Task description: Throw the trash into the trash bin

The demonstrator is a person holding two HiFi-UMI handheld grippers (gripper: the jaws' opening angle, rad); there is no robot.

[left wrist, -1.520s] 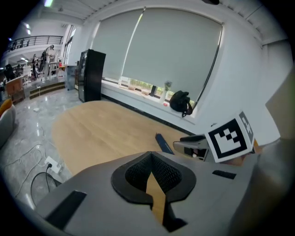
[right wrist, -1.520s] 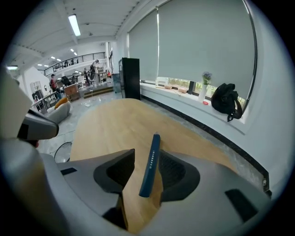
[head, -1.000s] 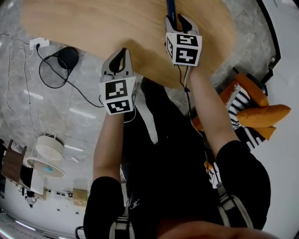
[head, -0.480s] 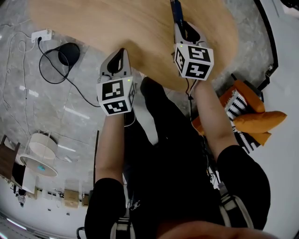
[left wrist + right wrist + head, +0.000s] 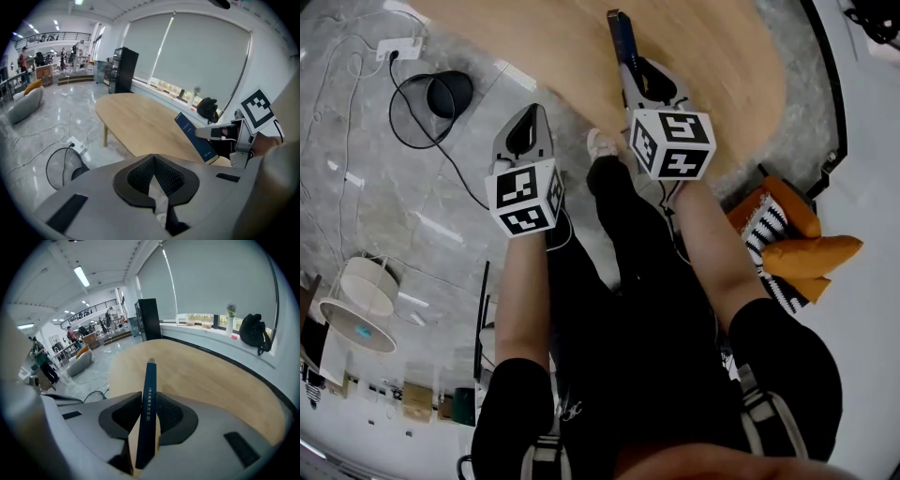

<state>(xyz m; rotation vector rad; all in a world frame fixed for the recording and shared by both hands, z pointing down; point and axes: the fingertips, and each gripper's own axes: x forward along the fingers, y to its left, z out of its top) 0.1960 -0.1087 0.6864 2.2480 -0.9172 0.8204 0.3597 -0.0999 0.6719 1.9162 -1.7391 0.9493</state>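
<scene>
**A:** What has been altered over the last second?

**B:** The right gripper [image 5: 630, 67] has been closed onto the flat blue box [image 5: 620, 32]. The box is now pinched edge-on between both pads, with its long side pointing out past the jaw tips. Both grippers have also been drawn back from the middle of the table [image 5: 722, 56] toward its near edge. The left gripper [image 5: 529, 124] is now seen over the floor [image 5: 412, 206] rather than over wood.

**A:** And the left one — is anything carried in it?

**B:** Nothing. Its pads are pressed together at the tips, and no object is seen between them.

**A:** Is the table touched by the box?

**B:** No contact can be made out. In the right gripper view the box is held above the tabletop, clear of it.

**A:** What follows for the task?

**B:** The pick-up may be judged done and the carry begun. A black round bin [image 5: 450, 94] is seen on the floor off the table's left end, ringed by a cable [image 5: 403, 131] — well apart from the box. It is taken to be the target, though its opening cannot be checked from here. Release is not yet due; the pinch should be kept until the box is above the bin.
</scene>
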